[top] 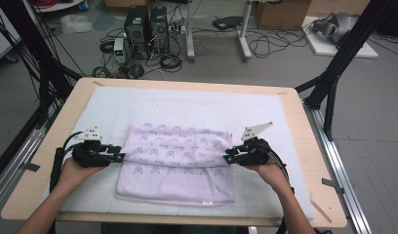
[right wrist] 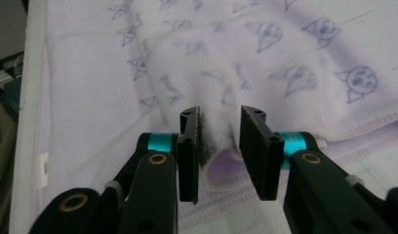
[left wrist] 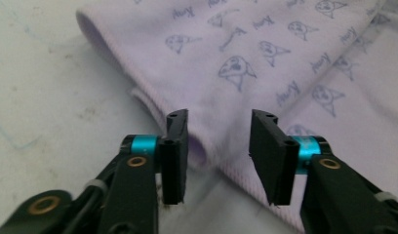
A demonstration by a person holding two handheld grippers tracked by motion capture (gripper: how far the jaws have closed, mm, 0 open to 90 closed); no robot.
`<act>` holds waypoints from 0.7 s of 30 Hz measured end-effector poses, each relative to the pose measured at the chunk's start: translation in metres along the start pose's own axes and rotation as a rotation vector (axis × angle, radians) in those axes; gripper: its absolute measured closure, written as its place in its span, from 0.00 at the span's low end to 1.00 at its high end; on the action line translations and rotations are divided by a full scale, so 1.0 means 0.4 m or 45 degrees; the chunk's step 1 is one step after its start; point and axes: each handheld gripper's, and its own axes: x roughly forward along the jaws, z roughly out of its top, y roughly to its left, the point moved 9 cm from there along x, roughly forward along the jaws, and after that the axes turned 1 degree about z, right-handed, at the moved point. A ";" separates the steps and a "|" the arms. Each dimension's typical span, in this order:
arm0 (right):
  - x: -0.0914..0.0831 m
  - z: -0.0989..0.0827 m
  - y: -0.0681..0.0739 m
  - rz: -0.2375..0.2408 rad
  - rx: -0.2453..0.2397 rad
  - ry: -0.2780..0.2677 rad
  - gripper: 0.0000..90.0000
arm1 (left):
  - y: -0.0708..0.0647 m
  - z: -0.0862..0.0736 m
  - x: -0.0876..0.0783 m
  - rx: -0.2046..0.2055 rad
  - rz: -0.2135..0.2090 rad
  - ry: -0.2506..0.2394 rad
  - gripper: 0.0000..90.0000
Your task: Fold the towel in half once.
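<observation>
The lilac towel lies folded mid-table on a white mat; it looks soft, light and floppy, best pinched at its side edges. The left gripper and right gripper each straddle an edge fold, jaws parted and not pinching it.

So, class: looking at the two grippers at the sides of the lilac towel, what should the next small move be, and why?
Probably close both pairs of jaws on the towel's edges. The left gripper and right gripper each sit at a side edge with jaws apart and a fold of cloth bunched between them, not yet pinched. A firm grip seems needed before lifting or folding.
</observation>
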 end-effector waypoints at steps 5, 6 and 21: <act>-0.015 0.069 -0.042 -0.087 -0.006 -0.114 0.70 | 0.019 0.070 0.001 0.027 0.035 -0.066 0.64; -0.009 0.074 -0.049 -0.094 -0.015 -0.106 0.70 | 0.023 0.080 0.014 0.044 0.038 -0.065 0.67; 0.098 0.022 -0.060 -0.111 -0.146 0.125 0.96 | 0.045 0.077 0.104 0.087 0.087 0.004 0.98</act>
